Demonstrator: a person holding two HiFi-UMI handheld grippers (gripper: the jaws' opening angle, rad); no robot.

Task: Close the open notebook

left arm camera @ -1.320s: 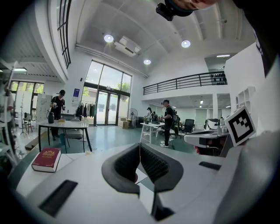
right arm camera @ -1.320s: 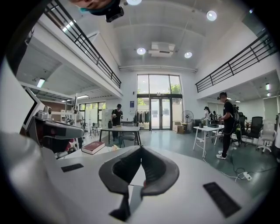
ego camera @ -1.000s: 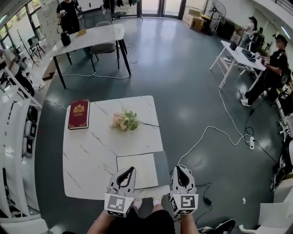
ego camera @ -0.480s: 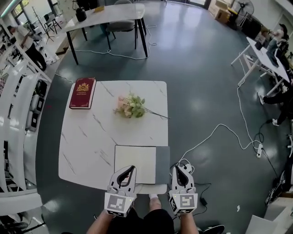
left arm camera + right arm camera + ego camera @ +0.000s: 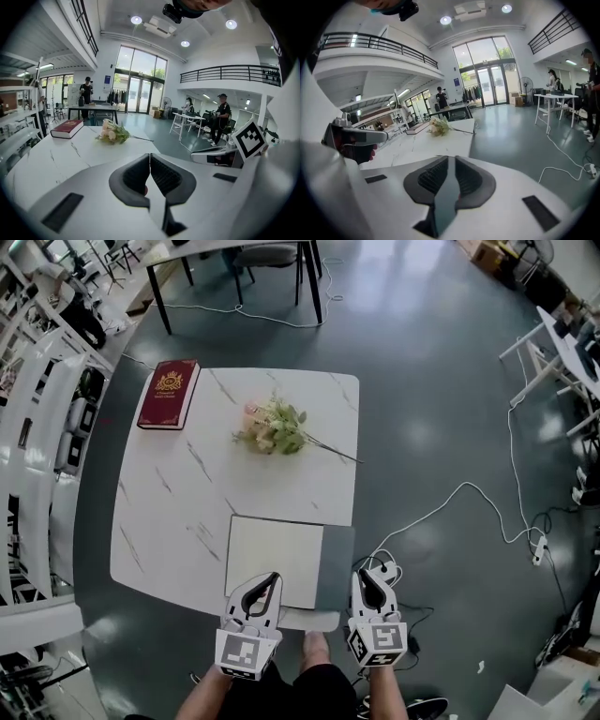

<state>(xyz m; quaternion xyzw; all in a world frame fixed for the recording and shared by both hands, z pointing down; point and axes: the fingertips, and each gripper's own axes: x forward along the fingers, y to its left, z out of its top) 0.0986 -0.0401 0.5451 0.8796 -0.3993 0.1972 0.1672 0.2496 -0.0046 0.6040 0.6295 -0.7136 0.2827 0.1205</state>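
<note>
The open notebook lies at the near edge of the white marble table (image 5: 169, 512), showing a cream page (image 5: 272, 559) with a grey cover (image 5: 336, 563) on its right. My left gripper (image 5: 271, 578) hovers over the page's near edge, jaws together and empty; its own view shows the tips (image 5: 150, 155) meeting. My right gripper (image 5: 364, 575) hangs just right of the grey cover at the table's near right corner. Its tips (image 5: 448, 158) meet too, with nothing between them.
A red book (image 5: 169, 393) lies at the table's far left corner and a bunch of flowers (image 5: 274, 429) near the far middle. White shelving (image 5: 37, 474) runs along the left. A cable (image 5: 450, 502) trails over the grey floor on the right.
Both grippers have come down toward the notebook's near edge. The head view has tipped downward, so the table sits higher and larger in the picture.
</note>
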